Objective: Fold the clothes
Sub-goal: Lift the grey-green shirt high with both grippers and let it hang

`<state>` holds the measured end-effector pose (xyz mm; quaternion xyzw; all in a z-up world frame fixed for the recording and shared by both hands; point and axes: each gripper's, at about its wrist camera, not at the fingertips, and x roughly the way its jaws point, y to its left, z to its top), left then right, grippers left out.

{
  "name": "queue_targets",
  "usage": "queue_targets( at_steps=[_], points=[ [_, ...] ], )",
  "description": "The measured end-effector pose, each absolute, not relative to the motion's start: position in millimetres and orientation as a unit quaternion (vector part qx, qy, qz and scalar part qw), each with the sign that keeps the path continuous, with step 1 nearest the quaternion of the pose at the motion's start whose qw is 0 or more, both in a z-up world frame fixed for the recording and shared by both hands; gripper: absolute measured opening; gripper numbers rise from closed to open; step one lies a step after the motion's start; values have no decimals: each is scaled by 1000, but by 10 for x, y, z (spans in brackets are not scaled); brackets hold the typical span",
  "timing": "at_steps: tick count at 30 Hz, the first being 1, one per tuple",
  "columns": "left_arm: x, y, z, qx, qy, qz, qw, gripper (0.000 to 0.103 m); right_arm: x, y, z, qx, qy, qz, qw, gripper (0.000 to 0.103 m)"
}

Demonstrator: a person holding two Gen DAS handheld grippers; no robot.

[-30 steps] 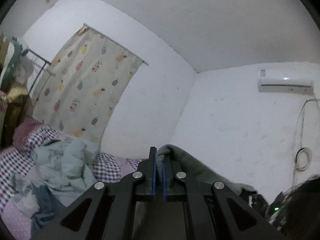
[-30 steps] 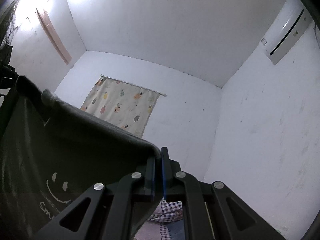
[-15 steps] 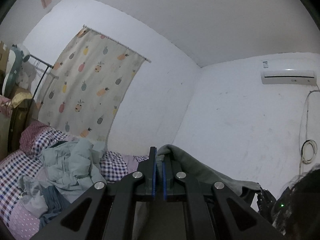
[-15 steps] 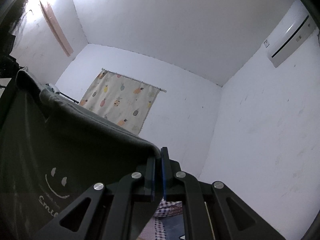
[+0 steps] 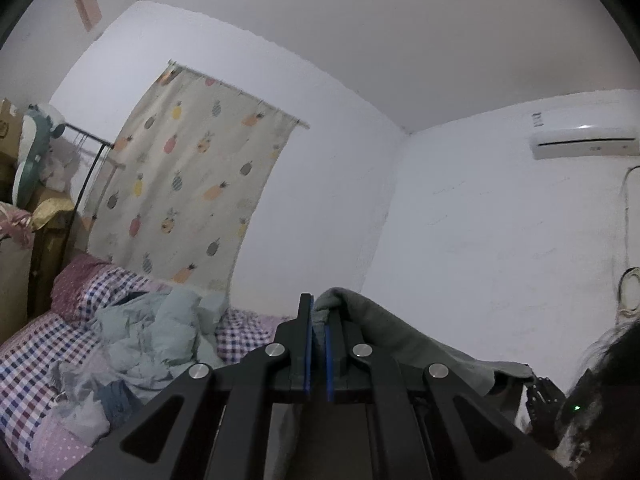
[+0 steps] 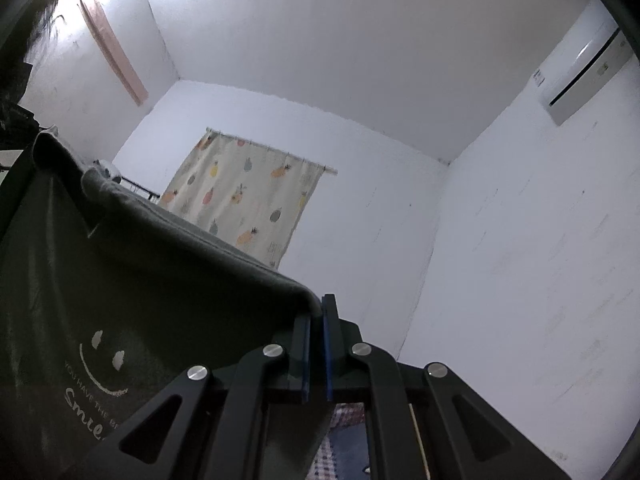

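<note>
I hold a dark grey-green T-shirt (image 6: 132, 280) up in the air by its top edge, stretched between both grippers. In the right wrist view its front hangs to the left, with a white smiley print (image 6: 102, 364) and lettering. My right gripper (image 6: 318, 316) is shut on one corner of that edge. In the left wrist view my left gripper (image 5: 316, 316) is shut on the other corner, and the T-shirt (image 5: 404, 340) runs off to the right. Both cameras tilt up toward the walls and ceiling.
A bed with a checked cover (image 5: 36, 344) lies lower left, heaped with pale blue-grey clothes (image 5: 152, 332). Behind it hangs a pineapple curtain (image 5: 192, 200), beside a black rack (image 5: 86, 176) and boxes. An air conditioner (image 5: 584, 142) is on the right wall. A person's dark hair (image 5: 608, 376) shows lower right.
Both grippers have tipped a little lower, so more of the bed and curtain shows. The T-shirt stays clamped and stretched between them.
</note>
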<state>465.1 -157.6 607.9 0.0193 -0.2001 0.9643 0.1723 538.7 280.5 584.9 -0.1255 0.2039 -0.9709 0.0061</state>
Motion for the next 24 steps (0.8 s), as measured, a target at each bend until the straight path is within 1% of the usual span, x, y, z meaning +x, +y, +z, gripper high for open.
queue_targets(
  at_steps=[3, 7, 15, 20, 24],
  points=[
    [4275, -1579, 5926, -5, -202, 966, 160, 3, 4968, 2803, 5724, -96, 201, -975, 7, 4],
    [3687, -1619, 5630, -38, -211, 966, 141, 3, 4467, 2825, 5421, -56, 199, -978, 10, 4],
    [2259, -1631, 4788, -120, -229, 963, 76, 3, 3017, 2852, 4697, 43, 192, -980, 18, 4],
    [1311, -1571, 4309, -155, -237, 958, 38, 3, 1789, 2925, 4261, 98, 159, -982, 26, 4],
    [486, -1534, 3956, -192, -240, 952, 10, 3, 762, 2907, 4075, 134, 151, -979, 26, 4]
  ],
)
